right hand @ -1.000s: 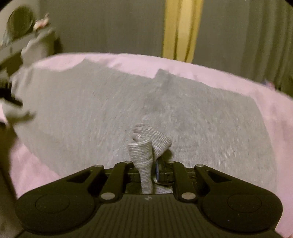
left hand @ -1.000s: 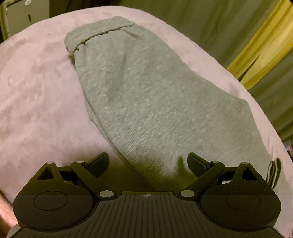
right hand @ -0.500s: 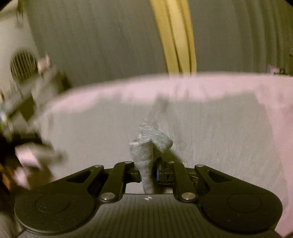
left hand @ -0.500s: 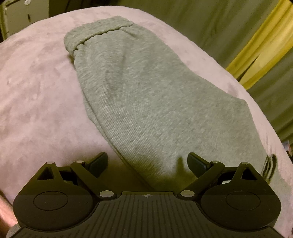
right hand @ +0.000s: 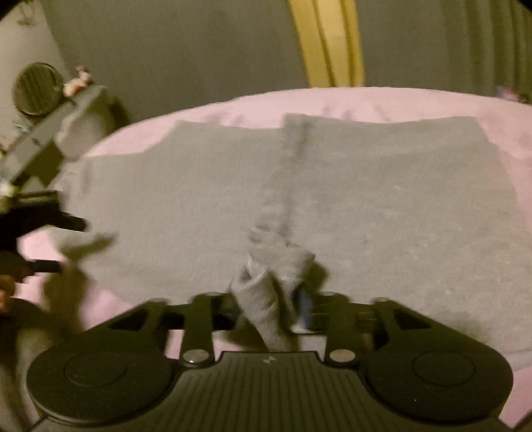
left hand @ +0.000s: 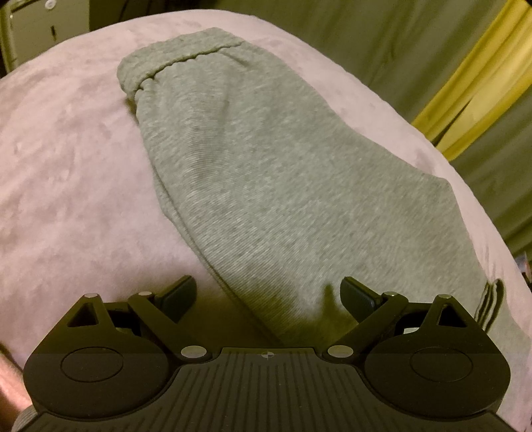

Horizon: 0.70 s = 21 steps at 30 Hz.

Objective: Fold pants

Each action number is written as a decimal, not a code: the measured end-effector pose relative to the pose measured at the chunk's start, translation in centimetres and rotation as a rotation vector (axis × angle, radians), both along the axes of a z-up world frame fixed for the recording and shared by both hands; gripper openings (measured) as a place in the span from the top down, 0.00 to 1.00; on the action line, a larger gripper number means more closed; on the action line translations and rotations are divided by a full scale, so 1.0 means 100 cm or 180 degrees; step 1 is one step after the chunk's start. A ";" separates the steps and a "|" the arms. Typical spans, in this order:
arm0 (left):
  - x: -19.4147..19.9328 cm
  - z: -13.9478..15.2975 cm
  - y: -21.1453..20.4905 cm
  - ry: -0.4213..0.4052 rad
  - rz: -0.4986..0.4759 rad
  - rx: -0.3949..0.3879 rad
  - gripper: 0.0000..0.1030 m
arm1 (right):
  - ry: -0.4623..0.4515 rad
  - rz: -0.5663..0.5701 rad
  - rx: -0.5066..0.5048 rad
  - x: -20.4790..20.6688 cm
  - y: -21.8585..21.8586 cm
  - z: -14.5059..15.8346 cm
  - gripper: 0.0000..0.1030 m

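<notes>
Grey sweatpants (left hand: 266,172) lie folded lengthwise on a pink bedcover (left hand: 66,182), with the elastic waistband (left hand: 179,56) at the far end. My left gripper (left hand: 267,295) hovers open over the near edge of the pants, nothing between its fingers. In the right wrist view the pants (right hand: 382,206) spread flat across the bed. A bunched grey cuff (right hand: 266,289) stands up between the fingers of my right gripper (right hand: 269,312). Its jaws are opening and stand apart around the cuff. The picture is blurred there.
Green curtains with a yellow strip (right hand: 332,43) hang behind the bed. A shelf with a round dark fan-like object (right hand: 36,88) stands at the left. A dark blurred shape (right hand: 30,222) sits at the left edge. A pale cabinet (left hand: 33,26) shows at the far left.
The right gripper's jaws have spread apart around the cuff that they pinched before. Its view has swung and tipped back down onto the pants. The left gripper has stayed still.
</notes>
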<state>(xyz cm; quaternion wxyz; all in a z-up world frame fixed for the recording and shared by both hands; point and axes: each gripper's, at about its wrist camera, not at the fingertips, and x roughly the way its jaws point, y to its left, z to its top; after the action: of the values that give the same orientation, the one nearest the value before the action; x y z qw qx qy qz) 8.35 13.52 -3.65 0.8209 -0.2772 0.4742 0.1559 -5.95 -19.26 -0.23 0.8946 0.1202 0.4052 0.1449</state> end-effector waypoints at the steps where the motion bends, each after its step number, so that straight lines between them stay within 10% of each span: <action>1: 0.000 0.000 0.000 0.0000 -0.0002 -0.0001 0.06 | -0.0059 0.0007 0.0165 -0.004 -0.006 0.007 0.36; 6: 0.001 -0.001 0.000 0.0014 -0.0006 0.0000 0.06 | -0.0336 -0.0677 0.0299 -0.015 -0.046 0.020 0.34; 10: 0.000 -0.001 0.000 0.0002 -0.0006 -0.0004 0.06 | 0.0407 -0.1349 0.0339 -0.007 -0.081 -0.008 0.42; 18: -0.001 0.002 -0.006 -0.0081 -0.0082 0.0090 0.06 | 0.0223 -0.1458 0.0705 -0.017 -0.099 0.005 0.39; 21: 0.000 0.006 -0.013 -0.0126 -0.0221 0.0158 0.06 | 0.0583 -0.1459 0.0642 -0.013 -0.101 -0.008 0.36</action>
<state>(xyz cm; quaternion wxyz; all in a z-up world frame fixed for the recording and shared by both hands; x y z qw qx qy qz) 8.37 12.20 -3.03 0.8417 -0.2432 0.4632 0.1335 -7.25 -29.40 -1.01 0.8472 0.3100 0.4301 -0.0334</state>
